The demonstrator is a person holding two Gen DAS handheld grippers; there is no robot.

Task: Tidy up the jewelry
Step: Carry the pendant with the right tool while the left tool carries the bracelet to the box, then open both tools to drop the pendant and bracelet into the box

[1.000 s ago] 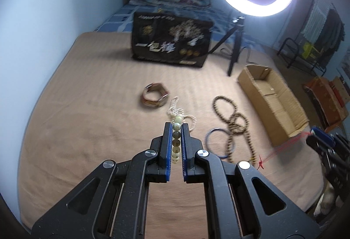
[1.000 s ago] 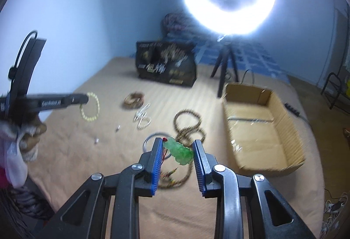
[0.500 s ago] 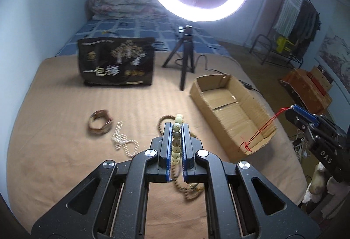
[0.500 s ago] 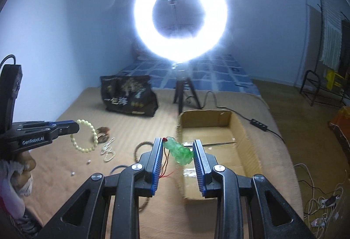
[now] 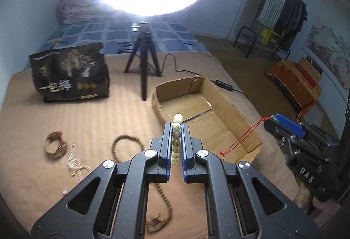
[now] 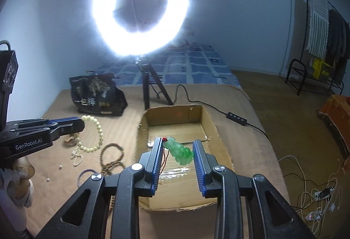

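Over the box (image 6: pixel 221 136), the right gripper (image 6: pixel 177 140) clamps a green pendant (image 6: pixel 179 150). Beside it, the left gripper (image 5: pixel 177 125) pinches a pale bead bracelet (image 5: pixel 176 140).

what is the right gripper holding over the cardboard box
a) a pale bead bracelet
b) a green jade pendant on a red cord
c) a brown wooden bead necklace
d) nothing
b: the right gripper grips a green jade pendant with a red cord, above the open cardboard box.

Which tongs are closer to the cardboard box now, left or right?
Right. The right tongs hover above the cardboard box interior; the left tongs are near its left wall, apparently outside.
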